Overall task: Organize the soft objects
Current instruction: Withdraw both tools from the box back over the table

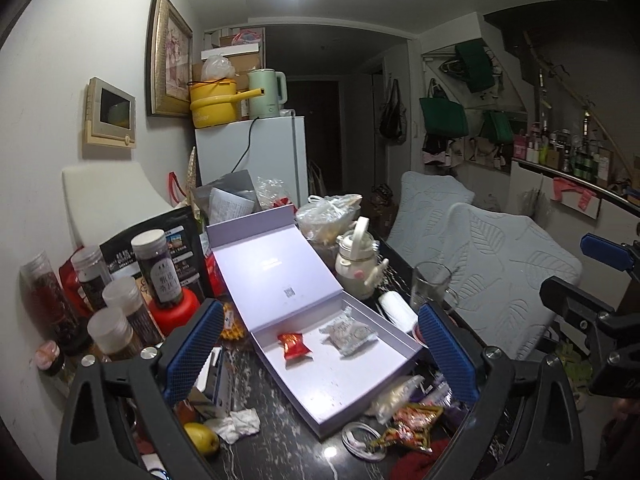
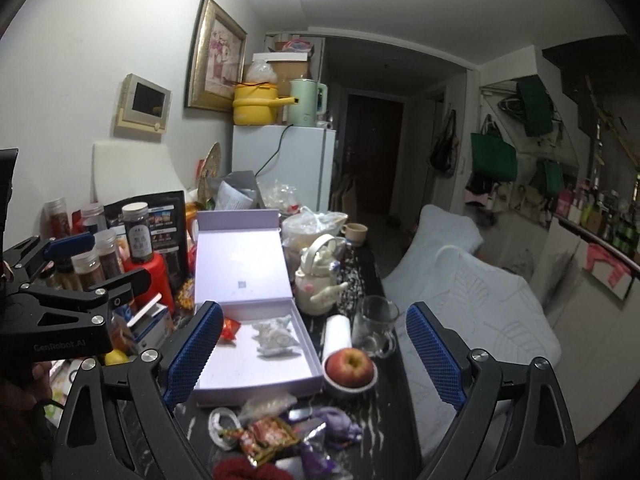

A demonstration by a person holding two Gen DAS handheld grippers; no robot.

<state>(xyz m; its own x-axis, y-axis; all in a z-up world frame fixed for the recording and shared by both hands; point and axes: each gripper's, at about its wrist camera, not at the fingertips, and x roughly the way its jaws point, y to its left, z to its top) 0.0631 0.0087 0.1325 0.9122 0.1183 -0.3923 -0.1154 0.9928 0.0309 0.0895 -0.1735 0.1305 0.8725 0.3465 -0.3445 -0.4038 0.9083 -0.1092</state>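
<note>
An open lavender box (image 1: 352, 384) (image 2: 256, 376) lies on the dark table with its lid folded back. Inside it rest a red snack packet (image 1: 295, 345) (image 2: 230, 327) and a white wrapped packet (image 1: 352, 334) (image 2: 274, 334). In front of the box lies a heap of wrapped snacks (image 1: 412, 424) (image 2: 266, 438) with a purple soft item (image 2: 336, 424) and a dark red knitted piece (image 2: 248, 472). My left gripper (image 1: 320, 356) stands open above the box, nothing between its fingers. My right gripper (image 2: 316, 356) is open too, empty, over the box's near right corner.
Jars and bottles (image 1: 116, 300) crowd the left. A white teapot (image 2: 320, 284), a glass mug (image 2: 376, 326), a white roll (image 2: 338, 334) and an apple in a bowl (image 2: 351, 364) sit right of the box. A lemon (image 1: 202, 438), crumpled tissue (image 1: 236, 424) and white cable (image 1: 360, 440) lie near. A cushioned sofa (image 2: 480, 312) runs alongside.
</note>
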